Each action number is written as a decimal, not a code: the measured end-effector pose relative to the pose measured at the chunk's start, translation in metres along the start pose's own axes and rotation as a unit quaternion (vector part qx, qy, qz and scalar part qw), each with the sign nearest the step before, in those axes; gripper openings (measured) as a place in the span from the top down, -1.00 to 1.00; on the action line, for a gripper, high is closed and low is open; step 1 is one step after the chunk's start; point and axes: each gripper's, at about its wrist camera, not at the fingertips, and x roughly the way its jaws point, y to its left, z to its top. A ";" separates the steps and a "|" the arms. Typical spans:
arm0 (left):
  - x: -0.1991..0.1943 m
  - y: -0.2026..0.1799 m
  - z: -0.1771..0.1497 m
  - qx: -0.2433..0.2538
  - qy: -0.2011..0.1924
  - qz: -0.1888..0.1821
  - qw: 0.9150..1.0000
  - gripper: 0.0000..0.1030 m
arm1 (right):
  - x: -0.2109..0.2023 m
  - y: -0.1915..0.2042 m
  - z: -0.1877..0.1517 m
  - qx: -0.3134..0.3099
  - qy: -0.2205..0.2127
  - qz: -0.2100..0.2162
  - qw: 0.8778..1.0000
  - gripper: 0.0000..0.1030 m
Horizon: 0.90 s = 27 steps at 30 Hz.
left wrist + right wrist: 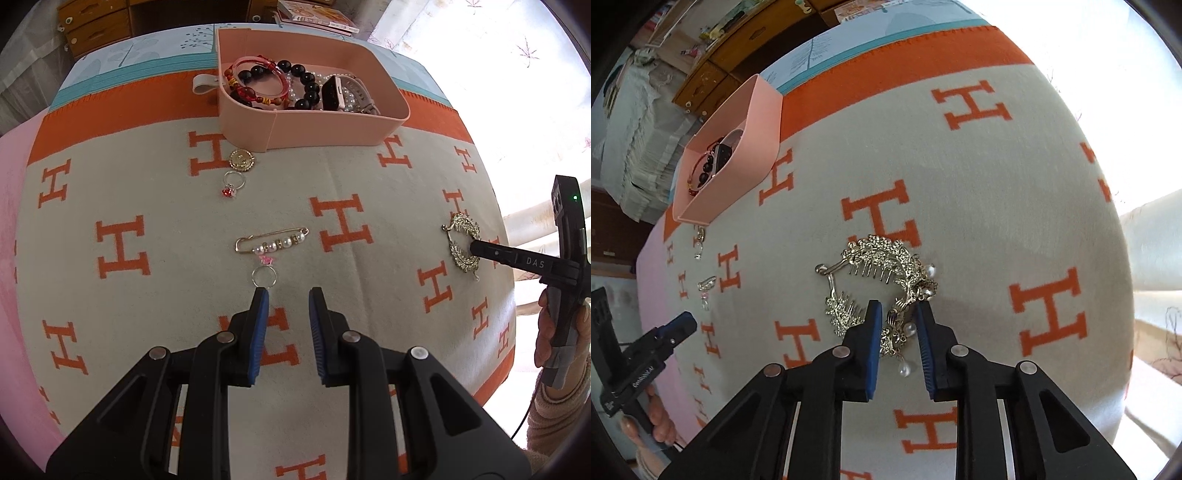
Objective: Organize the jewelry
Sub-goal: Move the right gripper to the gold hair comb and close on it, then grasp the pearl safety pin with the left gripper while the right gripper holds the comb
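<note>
Two grippers work over the patterned blanket [369,177] spread on the table. The right gripper [899,310] points steeply down onto the silver hair comb [882,266], its jaws narrowed around the ornate band with the pearl drops; the pads look to be pressing on it, so I judge the pick-up step is in hand. The next move calls for a clean lift and a carry to the pink box [314,129] at the far edge (the comb's teeth and dangling pearls could snag the weave). The left gripper [288,299] hovers with jaws nearly closed on nothing, just short of the pearl safety pin [273,242]. Farther off lie a red charm ring [232,184] and a gold medallion [242,159], just before the box, which already holds bead bracelets and a watch. Nothing blocks the route there.
</note>
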 end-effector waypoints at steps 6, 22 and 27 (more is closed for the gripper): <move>0.000 -0.005 0.009 0.019 -0.003 0.015 1.000 0.62 | 0.002 0.019 0.001 -0.064 -0.033 -0.062 0.995 0.74; 0.028 -0.048 0.045 0.203 0.061 0.067 0.975 0.62 | -0.002 0.015 -0.002 -0.082 -0.047 -0.048 0.994 0.74; 0.039 -0.049 0.045 0.236 0.086 0.078 0.965 0.62 | -0.004 0.010 -0.003 -0.077 -0.050 -0.041 0.995 0.74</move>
